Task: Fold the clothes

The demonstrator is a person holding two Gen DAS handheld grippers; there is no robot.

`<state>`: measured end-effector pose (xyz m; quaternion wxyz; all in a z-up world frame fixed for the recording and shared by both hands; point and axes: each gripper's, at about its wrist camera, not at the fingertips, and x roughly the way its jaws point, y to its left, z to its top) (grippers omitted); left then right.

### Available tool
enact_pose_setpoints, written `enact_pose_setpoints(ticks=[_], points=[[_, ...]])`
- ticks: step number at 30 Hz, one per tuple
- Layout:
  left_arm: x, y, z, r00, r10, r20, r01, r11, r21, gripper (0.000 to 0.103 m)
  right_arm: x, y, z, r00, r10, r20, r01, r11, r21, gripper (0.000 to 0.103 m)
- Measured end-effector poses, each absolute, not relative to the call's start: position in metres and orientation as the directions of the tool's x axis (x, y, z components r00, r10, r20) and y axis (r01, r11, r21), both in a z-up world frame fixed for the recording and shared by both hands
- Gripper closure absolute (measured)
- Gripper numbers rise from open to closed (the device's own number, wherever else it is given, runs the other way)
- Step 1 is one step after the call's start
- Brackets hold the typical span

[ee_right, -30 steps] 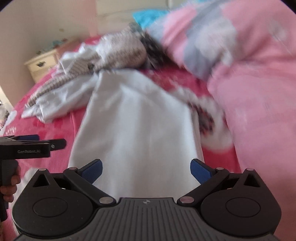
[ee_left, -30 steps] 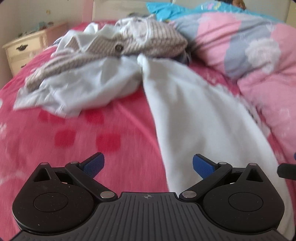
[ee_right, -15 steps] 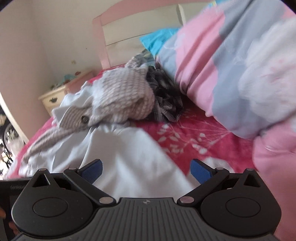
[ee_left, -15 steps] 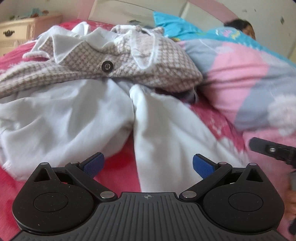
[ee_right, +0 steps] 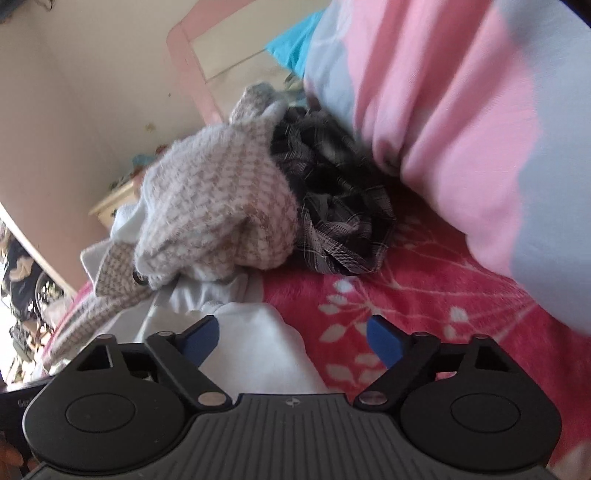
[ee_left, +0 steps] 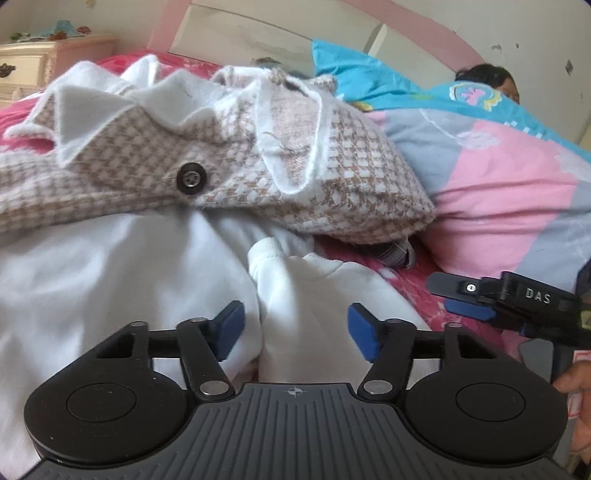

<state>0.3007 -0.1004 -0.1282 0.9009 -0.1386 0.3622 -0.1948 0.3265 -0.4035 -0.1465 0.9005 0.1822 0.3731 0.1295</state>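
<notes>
White trousers (ee_left: 306,295) lie on the red bedspread, their far end tucked under a beige houndstooth jacket (ee_left: 229,155). My left gripper (ee_left: 295,328) is open, its blue pads either side of the trousers' near leg end. My right gripper (ee_right: 291,336) is open, over the corner of the same white cloth (ee_right: 258,343); it also shows at the right of the left wrist view (ee_left: 472,299). The jacket (ee_right: 218,218) sits just beyond, with a dark plaid garment (ee_right: 332,206) beside it.
A pink, grey and blue duvet (ee_left: 498,170) (ee_right: 461,129) is heaped along the right. A person's head (ee_left: 487,77) shows at the pink headboard (ee_left: 277,33). A cream nightstand (ee_left: 33,62) stands at the far left. Red floral bedspread (ee_right: 406,306) lies under the right gripper.
Both grippers have moved forward along the trousers to their far end by the jacket. The left jaws have narrowed a little around the cloth. The right gripper has tilted.
</notes>
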Motion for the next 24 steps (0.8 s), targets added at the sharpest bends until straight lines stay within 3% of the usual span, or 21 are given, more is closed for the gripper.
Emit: enact_pose_setpoints(ticks=[11,15,19,24], points=[[0.333,-0.111,-0.148,0.641,-0.414,-0.646,0.219,0.906,-0.363,0.058,0.352,-0.373,-0.166,0.588,0.434,-0.682,-0.199,0.895,0.398,0.035],[0.337,-0.111,-0.154,0.637,-0.402,-0.658,0.206,0.911,-0.357,0.066,0.352,-0.359,-0.173,0.597,0.365,-0.715,-0.194,0.930,0.313,0.049],[0.338,-0.112,-0.158,0.644,-0.384,-0.662,0.193,0.919,-0.344,0.079,0.351,-0.357,-0.170,0.612,0.325,-0.721,-0.158,0.943,0.292,0.082],[0.333,-0.116,-0.152,0.657,-0.383,-0.649,0.204,0.919,-0.337,0.099,0.342,-0.359,-0.158,0.634,0.334,-0.697,-0.149,0.938,0.313,0.090]])
